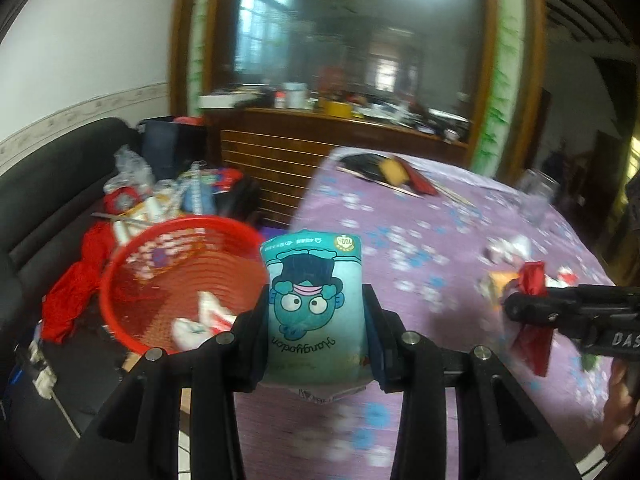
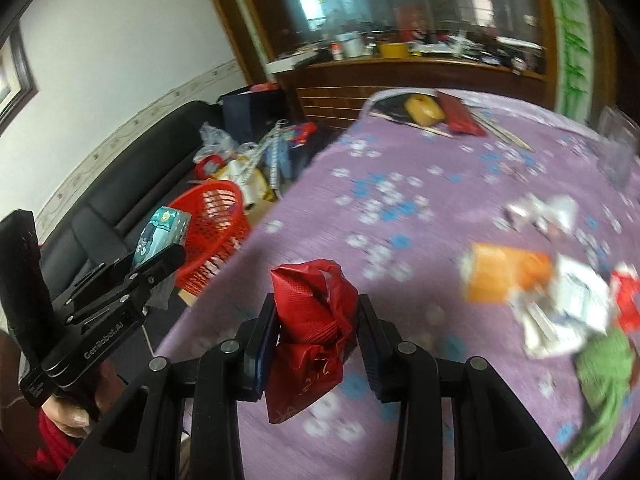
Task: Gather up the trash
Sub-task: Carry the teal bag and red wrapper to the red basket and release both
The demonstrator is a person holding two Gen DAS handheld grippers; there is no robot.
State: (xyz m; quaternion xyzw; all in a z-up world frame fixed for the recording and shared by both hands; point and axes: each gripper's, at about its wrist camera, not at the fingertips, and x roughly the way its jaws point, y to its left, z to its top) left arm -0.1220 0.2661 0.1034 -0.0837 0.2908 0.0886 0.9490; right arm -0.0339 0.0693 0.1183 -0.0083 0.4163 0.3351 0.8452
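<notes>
My left gripper [image 1: 316, 300] is shut on a teal cartoon snack packet [image 1: 314, 300], held over the left edge of the purple flowered table [image 1: 420, 240]. A red mesh basket [image 1: 176, 280] sits just left of it, with white wrappers [image 1: 200, 320] inside. My right gripper [image 2: 316, 312] is shut on a crumpled red wrapper [image 2: 312, 320] above the same table. In the right wrist view, the left gripper [image 2: 160, 254] with the teal packet [image 2: 160, 232] hangs by the red basket [image 2: 212, 228]. The left wrist view shows the right gripper [image 1: 516, 300] and red wrapper [image 1: 532, 280] at the far right.
More trash lies on the table: an orange packet [image 2: 504, 276], white papers [image 2: 560, 304], a green bag [image 2: 600, 380]. A black sofa [image 1: 48, 192] piled with clutter [image 1: 160, 196] stands behind the basket. A wooden cabinet [image 1: 320, 140] and chopsticks [image 2: 500, 128] are at the far end.
</notes>
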